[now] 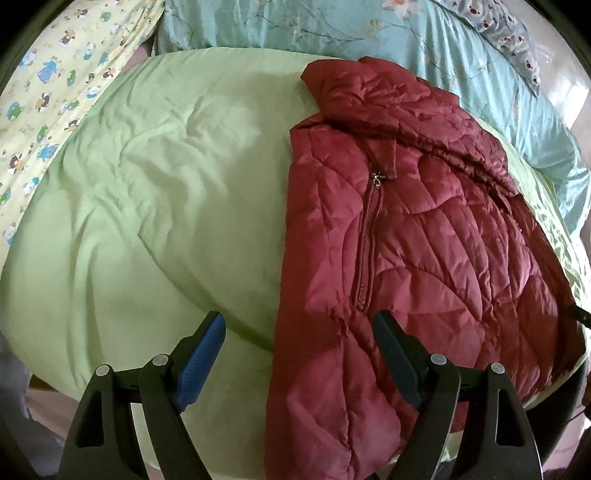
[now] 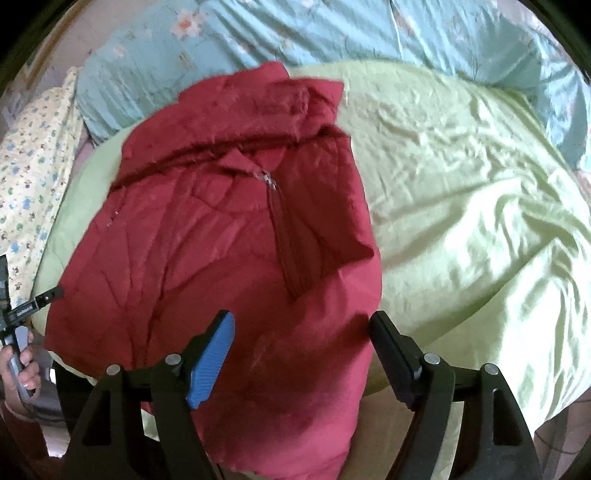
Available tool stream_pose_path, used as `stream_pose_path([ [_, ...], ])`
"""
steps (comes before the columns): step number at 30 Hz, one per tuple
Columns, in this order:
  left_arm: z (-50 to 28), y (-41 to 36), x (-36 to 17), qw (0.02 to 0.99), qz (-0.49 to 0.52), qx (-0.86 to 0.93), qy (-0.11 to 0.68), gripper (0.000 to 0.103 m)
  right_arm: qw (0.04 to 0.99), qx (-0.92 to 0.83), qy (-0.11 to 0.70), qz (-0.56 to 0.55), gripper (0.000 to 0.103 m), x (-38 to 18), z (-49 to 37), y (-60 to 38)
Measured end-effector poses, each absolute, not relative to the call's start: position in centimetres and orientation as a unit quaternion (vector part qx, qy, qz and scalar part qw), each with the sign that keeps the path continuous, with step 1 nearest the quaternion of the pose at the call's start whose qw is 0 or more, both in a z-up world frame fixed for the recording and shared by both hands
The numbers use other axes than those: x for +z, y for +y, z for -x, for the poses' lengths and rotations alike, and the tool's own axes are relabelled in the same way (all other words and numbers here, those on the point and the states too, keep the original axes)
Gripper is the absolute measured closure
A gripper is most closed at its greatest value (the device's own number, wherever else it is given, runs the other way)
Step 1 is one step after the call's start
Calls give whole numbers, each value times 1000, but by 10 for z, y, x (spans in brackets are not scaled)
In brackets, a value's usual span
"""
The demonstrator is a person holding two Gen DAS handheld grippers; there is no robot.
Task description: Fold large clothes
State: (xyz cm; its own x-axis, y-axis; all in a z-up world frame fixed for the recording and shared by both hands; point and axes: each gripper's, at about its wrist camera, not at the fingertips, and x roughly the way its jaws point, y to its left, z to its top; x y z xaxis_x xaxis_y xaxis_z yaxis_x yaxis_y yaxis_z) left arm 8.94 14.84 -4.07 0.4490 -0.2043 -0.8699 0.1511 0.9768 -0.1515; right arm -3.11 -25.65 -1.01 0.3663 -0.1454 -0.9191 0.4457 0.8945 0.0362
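Note:
A dark red quilted jacket (image 1: 417,236) lies zipped up on a light green quilt (image 1: 147,206), its collar at the far end. Its sides look folded in, making a long narrow shape. My left gripper (image 1: 299,328) is open and empty, held over the jacket's near left edge. In the right wrist view the same jacket (image 2: 229,251) lies on the green quilt (image 2: 461,206). My right gripper (image 2: 301,328) is open and empty above the jacket's lower part. The left gripper's body and the hand holding it (image 2: 22,332) show at the far left edge.
A light blue floral duvet (image 1: 369,33) lies bunched along the far side of the bed. A yellow cartoon-print cloth (image 1: 48,92) lies at the far left. The green quilt's near edge drops off below the jacket hem (image 2: 406,398).

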Motion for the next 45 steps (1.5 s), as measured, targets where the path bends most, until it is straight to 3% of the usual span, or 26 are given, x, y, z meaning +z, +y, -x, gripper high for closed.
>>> stream_pose_path([
  [5,-87,149,-45,846,14,-109,522,21,796,-160,561,-163,31,-20,42,-265],
  [9,-84,147,-51,840,10,-116,531,21,785,-144,575,-181,69,-20,57,-274],
  [12,-82,146,-57,833,11,-127,539,21,786,-129,577,-183,76,-16,65,-275],
  [16,-81,148,-63,826,14,-142,545,21,789,-118,578,-172,76,-14,62,-270],
  [23,-75,147,-69,820,14,-164,547,26,787,-116,575,-193,68,-20,64,-272],
  [26,-69,137,-70,814,8,-190,548,37,789,-115,571,-195,68,-20,64,-273],
  [28,-66,134,-70,809,13,-205,551,55,792,-112,568,-196,68,-21,65,-272],
  [31,-63,130,-70,812,8,-208,545,72,799,-107,560,-191,72,-19,66,-268],
  [34,-61,128,-64,817,6,-211,536,80,807,-100,549,-192,78,-16,68,-267],
  [45,-47,138,-1,859,31,-232,456,86,856,-67,476,-191,85,26,59,-259],
])
